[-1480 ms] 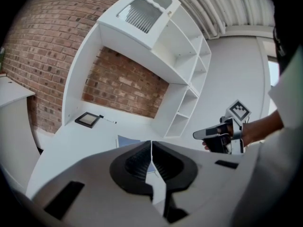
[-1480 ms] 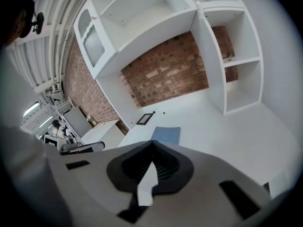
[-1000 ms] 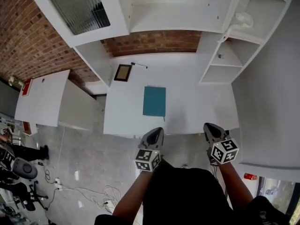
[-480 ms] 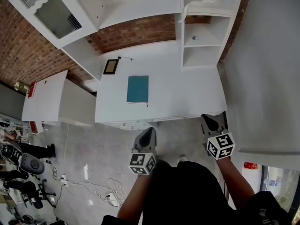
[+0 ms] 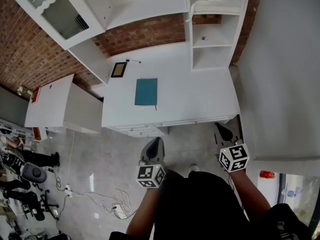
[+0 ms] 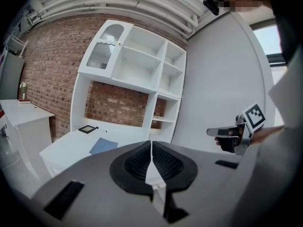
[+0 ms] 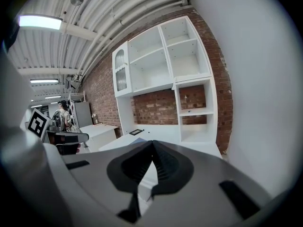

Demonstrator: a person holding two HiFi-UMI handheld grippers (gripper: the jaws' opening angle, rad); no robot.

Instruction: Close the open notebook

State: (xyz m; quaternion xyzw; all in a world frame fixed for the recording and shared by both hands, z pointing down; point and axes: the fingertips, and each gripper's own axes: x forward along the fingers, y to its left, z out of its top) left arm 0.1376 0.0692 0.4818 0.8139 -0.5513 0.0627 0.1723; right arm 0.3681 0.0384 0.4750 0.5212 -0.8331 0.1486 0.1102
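Note:
A teal notebook point(image 5: 146, 92) lies shut and flat on the white desk point(image 5: 195, 101), left of the desk's middle; it also shows as a blue patch point(image 6: 103, 145) in the left gripper view. My left gripper point(image 5: 155, 144) hangs over the floor in front of the desk, jaws shut with nothing between them. My right gripper point(image 5: 223, 130) is at the desk's front right corner, also shut and empty. Both are well short of the notebook. Each gripper sees the other: the right one point(image 6: 222, 132) and the left one point(image 7: 71, 137).
A small dark framed picture point(image 5: 118, 69) and a pen point(image 5: 133, 61) lie behind the notebook. White shelving point(image 5: 210, 39) rises at the desk's back and right. A lower white table point(image 5: 50, 104) stands to the left. Cables point(image 5: 117, 209) lie on the floor.
Both grippers have drawn back from the desk's front edge, out over the floor, and the view has pulled away from the desk. The notebook has not moved.

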